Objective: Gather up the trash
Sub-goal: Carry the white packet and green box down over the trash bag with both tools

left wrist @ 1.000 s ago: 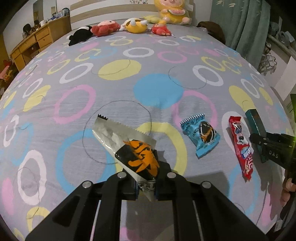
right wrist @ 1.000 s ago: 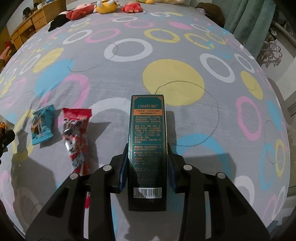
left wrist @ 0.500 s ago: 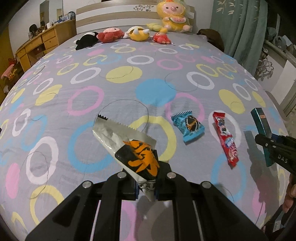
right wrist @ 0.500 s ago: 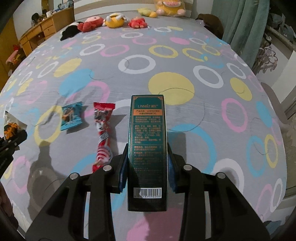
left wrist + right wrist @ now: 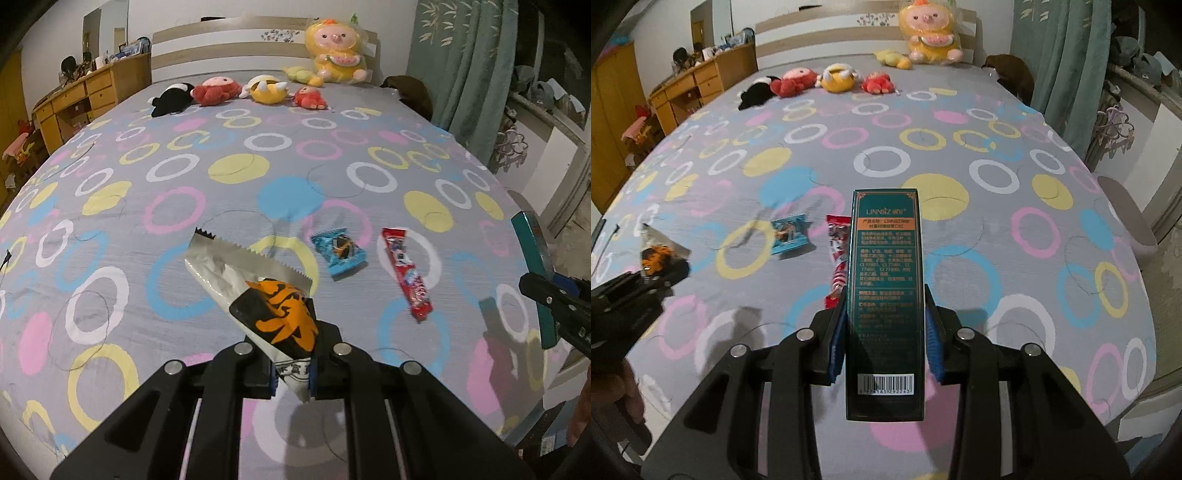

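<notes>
Two wrappers lie on the bed point(image 5: 110, 295) — blue wrapper point(image 5: 339, 251), red wrapper point(image 5: 406, 273); left gripper point(image 5: 291, 373) pinches an orange-black packet point(image 5: 273, 314); right gripper point(image 5: 886, 343) clamps a green box point(image 5: 885, 295), long axis pointing ahead.

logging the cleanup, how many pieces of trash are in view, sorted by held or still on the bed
held in the tongs: 2, the silver and orange wrapper and the green box
lying on the bed: 2, the blue packet and the red packet
total: 4
</notes>
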### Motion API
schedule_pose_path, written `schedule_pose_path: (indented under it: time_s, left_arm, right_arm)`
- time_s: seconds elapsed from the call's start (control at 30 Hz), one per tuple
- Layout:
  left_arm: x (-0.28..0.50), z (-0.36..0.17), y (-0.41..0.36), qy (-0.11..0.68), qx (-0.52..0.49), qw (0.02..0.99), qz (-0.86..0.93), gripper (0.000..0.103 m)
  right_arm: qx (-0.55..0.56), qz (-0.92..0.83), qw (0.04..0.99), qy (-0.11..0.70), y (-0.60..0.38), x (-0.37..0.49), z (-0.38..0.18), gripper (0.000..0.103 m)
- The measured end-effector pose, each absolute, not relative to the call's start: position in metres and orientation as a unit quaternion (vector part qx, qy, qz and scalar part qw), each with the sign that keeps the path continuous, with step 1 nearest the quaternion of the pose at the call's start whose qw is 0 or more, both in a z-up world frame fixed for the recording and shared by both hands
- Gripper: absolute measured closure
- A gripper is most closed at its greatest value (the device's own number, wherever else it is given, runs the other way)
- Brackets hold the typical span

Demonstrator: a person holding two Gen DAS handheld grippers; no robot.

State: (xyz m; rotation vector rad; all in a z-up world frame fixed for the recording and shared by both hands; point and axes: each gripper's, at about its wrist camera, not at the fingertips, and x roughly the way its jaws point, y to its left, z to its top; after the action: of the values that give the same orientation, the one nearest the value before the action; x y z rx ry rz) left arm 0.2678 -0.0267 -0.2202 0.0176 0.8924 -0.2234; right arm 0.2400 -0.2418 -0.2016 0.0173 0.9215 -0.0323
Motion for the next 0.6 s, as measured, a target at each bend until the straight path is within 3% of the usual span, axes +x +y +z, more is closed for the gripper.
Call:
schedule_pose_path:
  time_s: [0.6]
  left_arm:
    - [0.175,-0.223,-0.035,0.437,-0.012,0.891,-0.118,0.092]
  right_arm:
    - [0.05,0.015,0.903,0.426,-0.239,0.118,-0.18,0.068]
